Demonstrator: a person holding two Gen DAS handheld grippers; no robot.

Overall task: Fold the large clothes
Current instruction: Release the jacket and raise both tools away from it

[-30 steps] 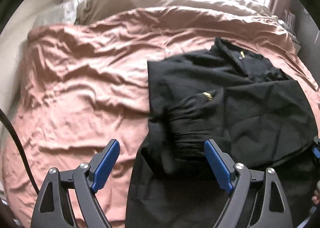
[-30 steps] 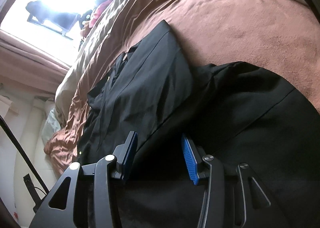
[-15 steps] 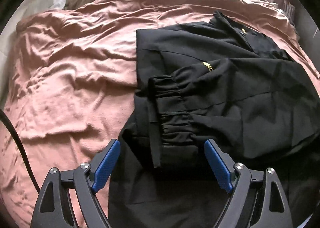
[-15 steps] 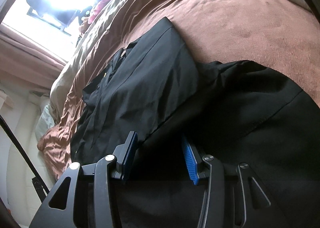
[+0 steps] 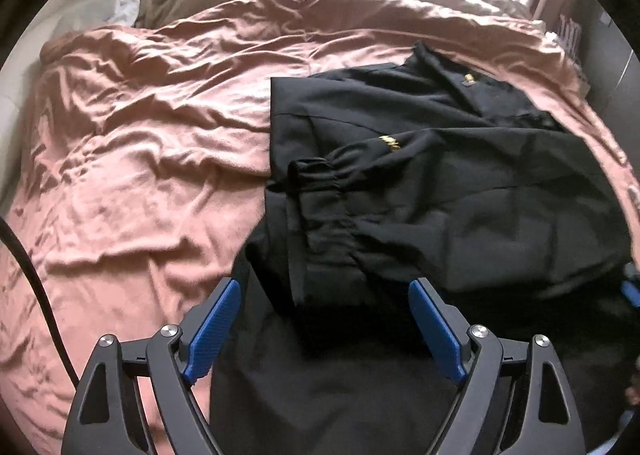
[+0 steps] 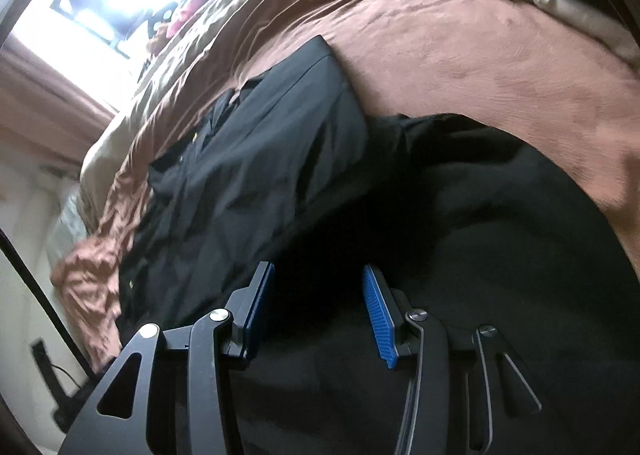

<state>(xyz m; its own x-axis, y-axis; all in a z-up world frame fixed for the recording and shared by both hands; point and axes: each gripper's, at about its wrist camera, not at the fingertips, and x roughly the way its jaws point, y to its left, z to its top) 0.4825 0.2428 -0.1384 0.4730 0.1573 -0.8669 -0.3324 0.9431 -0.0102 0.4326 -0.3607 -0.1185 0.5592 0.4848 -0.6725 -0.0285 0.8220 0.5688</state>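
A black jacket (image 5: 420,175) lies partly folded on the pink bedsheet (image 5: 140,159), one elastic-cuffed sleeve (image 5: 332,195) laid across it. The left gripper (image 5: 324,319) hangs wide open above its near edge. The right gripper (image 6: 318,303), jaws apart and just widening, holds nothing over dark cloth

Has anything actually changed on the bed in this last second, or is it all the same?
Little. The right gripper has just been opening its jaws slightly over the black jacket, with dark cloth between them. The left gripper swung its view a bit but stays wide open, holding nothing. Jacket, gathered cuff and pink bedspread lie as before.
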